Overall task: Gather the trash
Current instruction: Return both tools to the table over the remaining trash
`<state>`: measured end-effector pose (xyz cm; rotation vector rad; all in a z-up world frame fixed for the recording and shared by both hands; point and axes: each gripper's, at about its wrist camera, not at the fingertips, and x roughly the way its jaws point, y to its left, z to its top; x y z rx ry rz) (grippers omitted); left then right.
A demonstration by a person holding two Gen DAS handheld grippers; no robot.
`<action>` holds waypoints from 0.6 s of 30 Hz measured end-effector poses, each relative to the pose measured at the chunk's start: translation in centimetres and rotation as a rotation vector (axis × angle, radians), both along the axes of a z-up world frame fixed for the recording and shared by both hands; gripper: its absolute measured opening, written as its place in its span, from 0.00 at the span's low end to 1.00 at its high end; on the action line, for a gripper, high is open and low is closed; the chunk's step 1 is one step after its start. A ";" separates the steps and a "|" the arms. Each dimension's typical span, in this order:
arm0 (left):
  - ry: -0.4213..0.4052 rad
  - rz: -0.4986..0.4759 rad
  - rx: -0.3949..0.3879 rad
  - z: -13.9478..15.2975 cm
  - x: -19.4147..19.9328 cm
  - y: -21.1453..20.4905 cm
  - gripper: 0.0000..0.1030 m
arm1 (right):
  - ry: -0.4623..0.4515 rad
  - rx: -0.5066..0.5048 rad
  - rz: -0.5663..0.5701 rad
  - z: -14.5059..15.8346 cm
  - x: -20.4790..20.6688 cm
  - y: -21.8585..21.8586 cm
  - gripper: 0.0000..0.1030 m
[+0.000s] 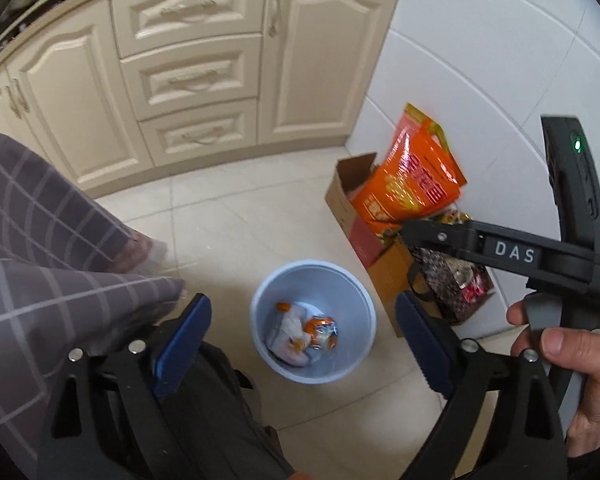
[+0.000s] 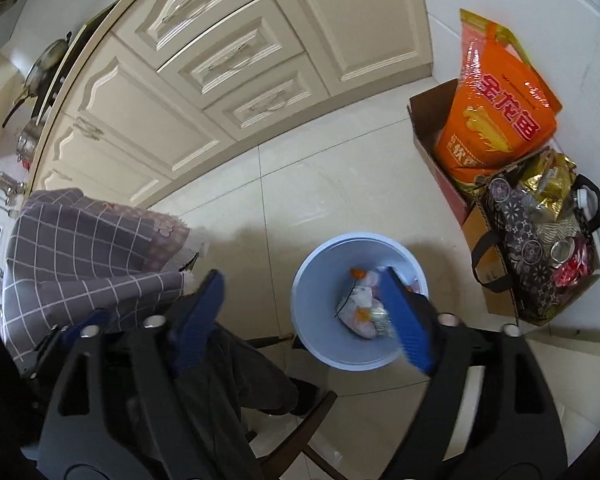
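Note:
A pale blue bin [image 1: 266, 284] stands on the tiled floor, and the right wrist view shows it too [image 2: 309, 276]. Inside lies crumpled trash [image 1: 305, 333]: white and orange wrappers [image 2: 362, 312]. My left gripper [image 1: 302, 302] hangs open above the bin, with nothing between its blue pads [image 1: 180, 344]. My right gripper [image 2: 302, 276] is also open and empty over the bin, and its right pad [image 2: 406, 320] overlaps the bin's mouth in that view. At the right of the left wrist view a hand [image 1: 576, 364] holds the other tool's black frame.
Cream cabinets [image 1: 196, 80] run behind. Against the white wall is a cardboard box [image 2: 424, 136] holding an orange bag [image 2: 496, 116], beside a patterned tote [image 2: 528, 256] with cans. A checked grey cloth [image 1: 40, 240] hangs at left. A dark garment over a chair [image 2: 236, 384] lies under the grippers.

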<state>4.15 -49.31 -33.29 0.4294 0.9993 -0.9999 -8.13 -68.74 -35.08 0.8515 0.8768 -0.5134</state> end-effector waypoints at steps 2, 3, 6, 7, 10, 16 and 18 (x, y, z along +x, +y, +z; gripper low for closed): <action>-0.023 0.013 -0.017 1.2 -0.1 0.7 0.89 | 0.004 -0.009 -0.009 0.3 0.0 0.0 0.94; -0.031 0.015 -0.023 1.6 -0.1 0.9 0.89 | 0.009 -0.013 -0.012 0.4 0.1 0.1 0.94; -0.061 0.024 -0.055 3.5 -0.3 1.7 0.89 | 0.005 -0.027 -0.010 1.1 0.3 0.3 0.94; -0.071 0.030 -0.069 4.3 -0.3 2.1 0.89 | 0.003 -0.029 -0.009 1.3 0.4 0.4 0.94; -0.096 0.043 -0.100 6.1 -0.6 3.1 0.90 | -0.015 -0.049 0.000 2.6 0.8 1.0 0.94; -0.155 0.076 -0.172 10.1 -0.9 5.3 0.90 | -0.074 -0.095 0.034 6.2 2.0 2.7 0.94; -0.171 0.089 -0.197 11.3 -0.8 6.2 0.91 | -0.101 -0.118 0.053 7.9 2.6 3.4 0.94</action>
